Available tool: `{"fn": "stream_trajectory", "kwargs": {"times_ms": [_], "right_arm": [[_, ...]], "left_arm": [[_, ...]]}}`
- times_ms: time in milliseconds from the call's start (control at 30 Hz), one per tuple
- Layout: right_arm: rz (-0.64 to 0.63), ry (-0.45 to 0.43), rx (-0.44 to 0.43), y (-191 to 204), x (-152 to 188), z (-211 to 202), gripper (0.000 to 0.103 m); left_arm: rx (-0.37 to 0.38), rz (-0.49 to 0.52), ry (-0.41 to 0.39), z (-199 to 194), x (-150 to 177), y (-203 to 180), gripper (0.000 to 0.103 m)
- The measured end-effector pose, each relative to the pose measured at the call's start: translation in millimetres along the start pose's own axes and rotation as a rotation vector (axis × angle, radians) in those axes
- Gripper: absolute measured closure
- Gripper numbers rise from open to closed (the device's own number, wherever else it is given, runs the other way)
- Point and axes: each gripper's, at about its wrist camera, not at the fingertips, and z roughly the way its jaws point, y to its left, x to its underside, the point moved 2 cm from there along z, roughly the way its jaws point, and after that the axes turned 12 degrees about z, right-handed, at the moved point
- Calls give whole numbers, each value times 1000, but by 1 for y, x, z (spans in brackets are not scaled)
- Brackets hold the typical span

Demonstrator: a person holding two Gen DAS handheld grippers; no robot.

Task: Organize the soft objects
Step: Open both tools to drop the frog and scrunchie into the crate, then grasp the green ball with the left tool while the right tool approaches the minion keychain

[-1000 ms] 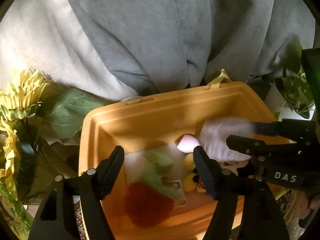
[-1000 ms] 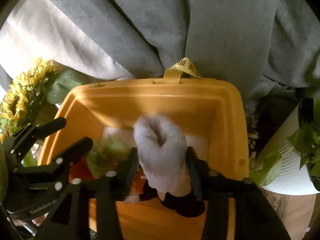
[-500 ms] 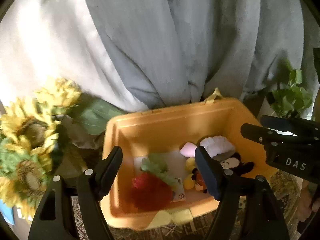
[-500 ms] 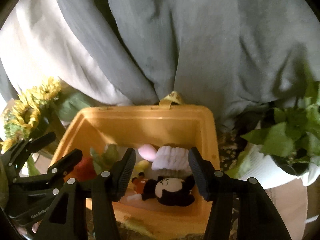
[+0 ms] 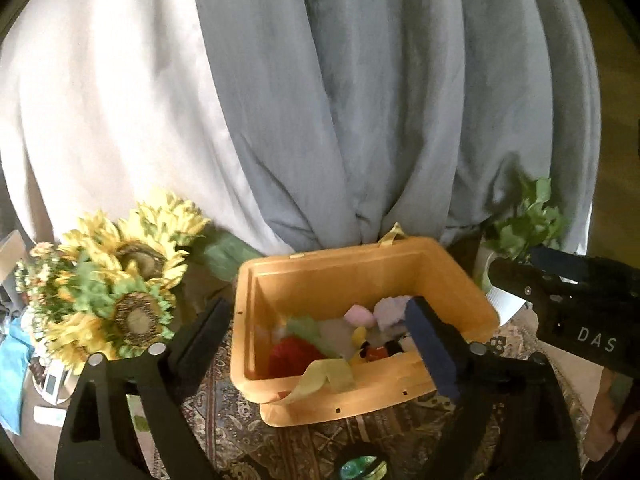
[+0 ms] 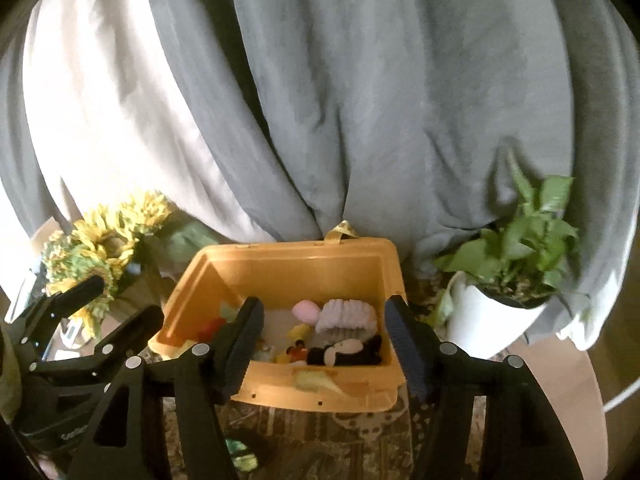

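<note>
Left claw (image 5: 320, 344): jaws opening, nothing between the pads; it hangs above the near left part of the bin.
Right claw (image 6: 324, 340): jaws opening, nothing gripped; the toys show between its fingers but lie below in the bin, apart from the pads.
Orange bin (image 6: 280, 268): open-topped, standing on a patterned cloth (image 5: 280, 440), yellow strap loops at its near and far rims.
White ribbed plush (image 6: 346, 316): lying in the bin toward its right wall, just behind the black doll.
Black-and-white doll (image 6: 344, 352): lying on its side at the near right corner of the bin.
Pink plush (image 6: 306, 310): just left of the white ribbed plush, touching it.
Red fuzzy toy (image 5: 292, 356): at the left side of the bin, with a green plush (image 5: 306, 330) over it.
Sunflowers (image 5: 120, 280): left of the bin, near it.
Potted plant (image 6: 516, 248): in a white pot, right of the bin.
Grey drape (image 6: 360, 100): hanging behind everything.
</note>
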Motion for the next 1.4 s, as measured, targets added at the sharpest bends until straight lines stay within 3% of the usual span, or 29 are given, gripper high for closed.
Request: {"fn": "stream_trajectory", "kwargs": {"times_ms": [333,667,1133,1400], "right_arm": [[45,-112,64,4,31,-69,24],[112,-176,152,10,73,-108,24],[219,-236,273,11,141,-137,23],[298,-238,369,-4,172,-134,20]], "left_arm": [[22,19,-54,-51,23,-3,6],[73,14,-63,-80,55,5,4],[123,97,-97,-90,96,-3,2],[161,127,-94,-71,112,-14,2]]}}
